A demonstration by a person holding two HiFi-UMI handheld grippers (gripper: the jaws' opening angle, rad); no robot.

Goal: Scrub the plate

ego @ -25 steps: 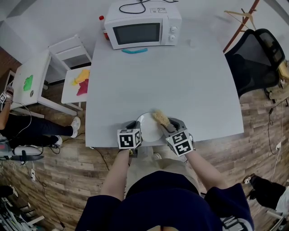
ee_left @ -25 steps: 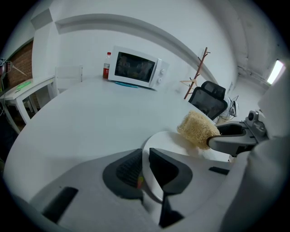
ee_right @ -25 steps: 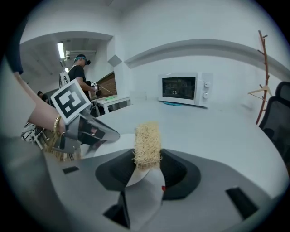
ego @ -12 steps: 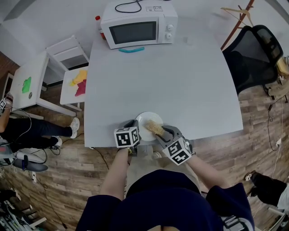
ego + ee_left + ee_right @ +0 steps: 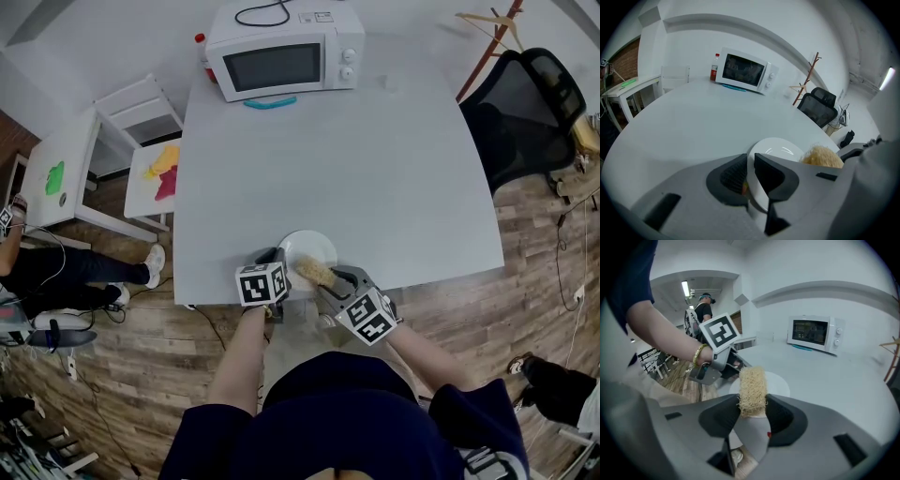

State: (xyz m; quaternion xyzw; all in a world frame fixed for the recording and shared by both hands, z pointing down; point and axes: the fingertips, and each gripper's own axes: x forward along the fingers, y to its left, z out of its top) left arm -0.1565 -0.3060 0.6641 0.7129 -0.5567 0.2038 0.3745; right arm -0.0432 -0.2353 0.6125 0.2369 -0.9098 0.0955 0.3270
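Observation:
A white plate (image 5: 305,253) lies at the near edge of the grey table (image 5: 347,150), straight in front of the person. My left gripper (image 5: 274,264) is shut on the plate's near left rim (image 5: 754,178); the rim stands between its two jaws. My right gripper (image 5: 328,279) is shut on a tan fibrous scrubber (image 5: 314,272), which rests on the plate's near right part. In the right gripper view the scrubber (image 5: 752,390) stands upright between the jaws, with the plate (image 5: 776,383) behind it. The scrubber (image 5: 822,156) also shows at the right of the left gripper view.
A white microwave (image 5: 277,54) stands at the table's far edge, with a teal flat object (image 5: 270,102) in front of it and a red-capped bottle (image 5: 200,45) beside it. A black office chair (image 5: 525,103) is at the right. Small white tables (image 5: 103,150) stand at the left.
My right gripper has drawn the scrubber back across the plate, from its far right rim toward the near side. The left gripper has kept its hold on the rim.

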